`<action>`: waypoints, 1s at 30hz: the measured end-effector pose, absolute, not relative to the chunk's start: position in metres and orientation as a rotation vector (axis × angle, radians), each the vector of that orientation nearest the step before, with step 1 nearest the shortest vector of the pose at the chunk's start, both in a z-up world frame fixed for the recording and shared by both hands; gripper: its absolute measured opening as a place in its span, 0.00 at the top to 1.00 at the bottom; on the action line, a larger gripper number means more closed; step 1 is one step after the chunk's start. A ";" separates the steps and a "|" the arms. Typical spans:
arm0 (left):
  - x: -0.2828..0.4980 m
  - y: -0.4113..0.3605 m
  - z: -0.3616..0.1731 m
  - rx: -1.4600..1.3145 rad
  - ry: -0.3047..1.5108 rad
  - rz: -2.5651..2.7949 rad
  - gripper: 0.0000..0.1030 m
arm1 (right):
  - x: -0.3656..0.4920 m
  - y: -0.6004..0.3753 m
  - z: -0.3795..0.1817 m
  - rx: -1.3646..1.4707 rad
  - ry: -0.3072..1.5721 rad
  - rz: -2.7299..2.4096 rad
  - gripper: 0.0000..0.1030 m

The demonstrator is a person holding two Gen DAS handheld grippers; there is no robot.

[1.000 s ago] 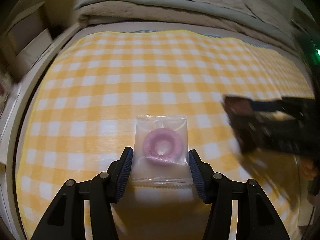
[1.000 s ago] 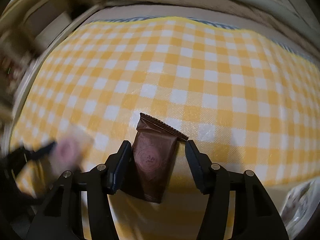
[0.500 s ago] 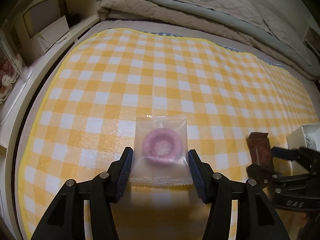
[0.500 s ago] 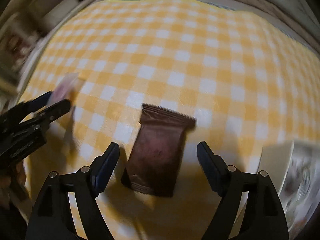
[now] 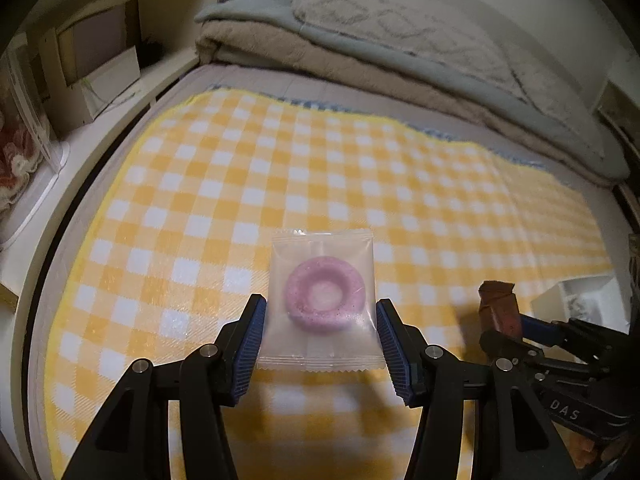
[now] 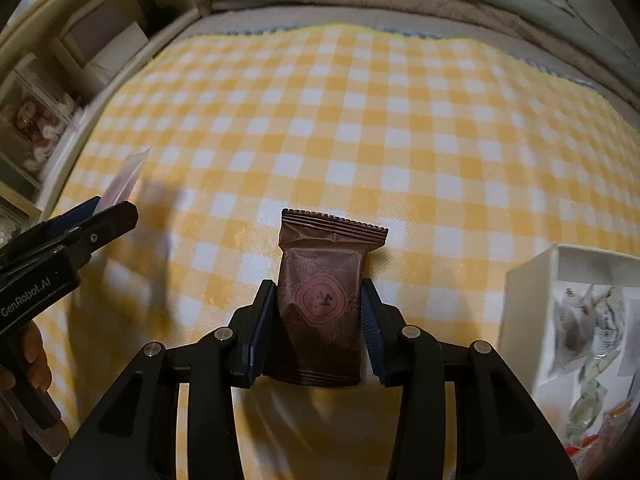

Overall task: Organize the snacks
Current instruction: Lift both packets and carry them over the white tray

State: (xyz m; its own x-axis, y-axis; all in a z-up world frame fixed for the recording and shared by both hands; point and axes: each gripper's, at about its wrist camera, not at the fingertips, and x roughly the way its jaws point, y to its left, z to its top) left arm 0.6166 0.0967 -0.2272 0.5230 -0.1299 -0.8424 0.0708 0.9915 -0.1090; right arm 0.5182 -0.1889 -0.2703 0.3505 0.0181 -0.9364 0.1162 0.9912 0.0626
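A clear packet with a pink ring-shaped snack [image 5: 323, 280] sits between the blue pads of my left gripper [image 5: 320, 302], which is shut on it above the yellow checked cloth [image 5: 320, 160]. My right gripper [image 6: 318, 284] is closing its jaws, and the pads press on both sides of a brown snack packet [image 6: 320, 256] held upright over the cloth. The left wrist view shows the right gripper [image 5: 516, 328] at the lower right with the brown packet [image 5: 498, 304]. The right wrist view shows the left gripper [image 6: 108, 208] at the left edge with the clear packet [image 6: 124, 180].
A white box [image 6: 528, 288] holding several wrapped snacks stands at the right, also visible as the white box [image 5: 576, 296] past the right gripper. Folded blankets [image 5: 400, 60] lie behind the cloth. Shelves [image 5: 92, 60] line the left side.
The right gripper opened wide around the brown packet lying on the cloth, then closed on it again nearer the white box. The left gripper rose a little, still holding the pink ring packet.
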 end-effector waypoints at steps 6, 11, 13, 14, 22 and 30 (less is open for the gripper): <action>0.598 0.086 -0.196 -0.076 0.958 -0.169 0.48 | 0.508 -0.202 -0.222 0.091 1.118 -0.068 0.59; 0.577 0.074 -0.170 -0.059 0.927 -0.199 0.48 | 0.494 -0.218 -0.185 0.062 1.060 -0.081 0.59; 0.568 0.067 -0.158 -0.057 0.910 -0.215 0.48 | 0.487 -0.222 -0.175 0.053 1.046 -0.087 0.59; 0.562 0.062 -0.151 -0.051 0.900 -0.221 0.48 | 0.482 -0.225 -0.167 0.048 1.035 -0.092 0.59; 0.525 0.020 -0.104 -0.029 0.843 -0.288 0.48 | 0.444 -0.259 -0.128 0.032 0.987 -0.138 0.59; 0.503 -0.039 -0.087 -0.025 0.831 -0.345 0.48 | 0.404 -0.302 -0.098 0.038 0.947 -0.178 0.59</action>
State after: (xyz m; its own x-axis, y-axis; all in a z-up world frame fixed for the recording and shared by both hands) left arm 0.5026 -0.0388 -0.0874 0.6215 -0.3102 -0.7194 0.2907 0.9440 -0.1560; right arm 0.4035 -0.3023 -0.0978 0.5709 -0.1351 -0.8098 0.1680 0.9847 -0.0459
